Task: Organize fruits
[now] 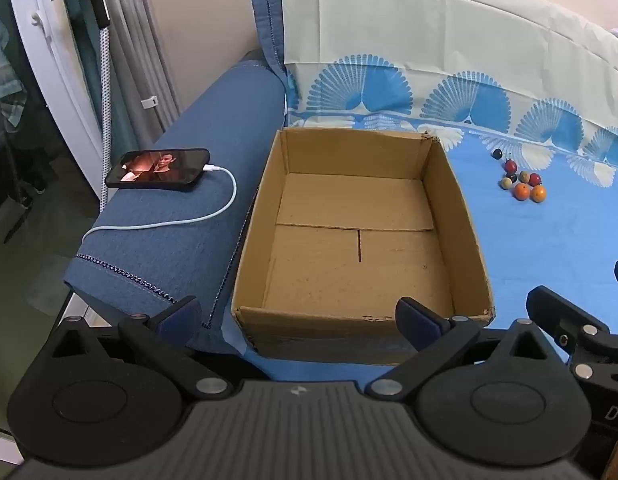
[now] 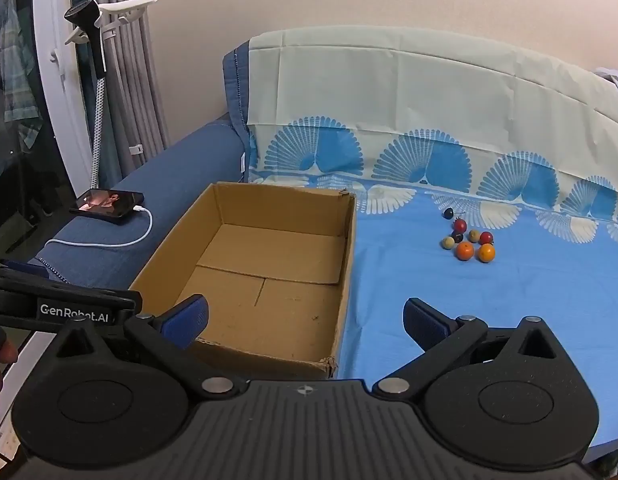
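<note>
An open, empty cardboard box stands on the blue sheet of a sofa. A cluster of several small fruits lies on the sheet to the right of the box: two orange ones, red ones, tan ones and dark ones. My left gripper is open and empty, at the box's near edge. My right gripper is open and empty, over the box's near right corner, well short of the fruits.
A phone with a lit screen and a white charging cable lies on the blue armrest left of the box. The sofa back with a patterned sheet rises behind. Curtains and a stand are at the far left.
</note>
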Motion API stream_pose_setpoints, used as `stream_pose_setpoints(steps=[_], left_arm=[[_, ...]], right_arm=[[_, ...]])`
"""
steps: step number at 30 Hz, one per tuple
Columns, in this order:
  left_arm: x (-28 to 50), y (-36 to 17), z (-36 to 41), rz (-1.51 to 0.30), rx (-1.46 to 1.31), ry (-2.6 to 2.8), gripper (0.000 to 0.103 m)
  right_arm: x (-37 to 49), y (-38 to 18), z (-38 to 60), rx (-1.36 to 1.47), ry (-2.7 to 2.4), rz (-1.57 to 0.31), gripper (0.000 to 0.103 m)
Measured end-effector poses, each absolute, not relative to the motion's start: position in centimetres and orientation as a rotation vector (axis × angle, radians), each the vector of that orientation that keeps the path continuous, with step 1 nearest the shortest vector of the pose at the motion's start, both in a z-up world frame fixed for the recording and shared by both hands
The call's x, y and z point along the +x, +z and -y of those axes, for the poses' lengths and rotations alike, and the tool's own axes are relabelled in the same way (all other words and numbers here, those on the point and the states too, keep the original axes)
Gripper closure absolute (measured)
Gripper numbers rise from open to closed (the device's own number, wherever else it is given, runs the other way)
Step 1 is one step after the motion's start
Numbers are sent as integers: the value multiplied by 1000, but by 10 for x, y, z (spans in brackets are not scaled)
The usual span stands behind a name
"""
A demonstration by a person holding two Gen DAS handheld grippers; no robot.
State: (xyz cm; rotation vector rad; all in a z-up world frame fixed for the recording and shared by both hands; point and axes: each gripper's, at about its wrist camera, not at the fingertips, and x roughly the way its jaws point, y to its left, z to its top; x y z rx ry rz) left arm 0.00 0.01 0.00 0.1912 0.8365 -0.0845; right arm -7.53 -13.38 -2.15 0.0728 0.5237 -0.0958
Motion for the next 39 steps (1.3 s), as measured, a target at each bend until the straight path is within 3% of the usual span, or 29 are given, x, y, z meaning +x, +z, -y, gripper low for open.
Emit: stream_pose_setpoints(steps=[39], left_arm=[[-2,-2,0,-837,196,-86,0]], right_arm=[[-72,-23,138,96,-92,-536,0]])
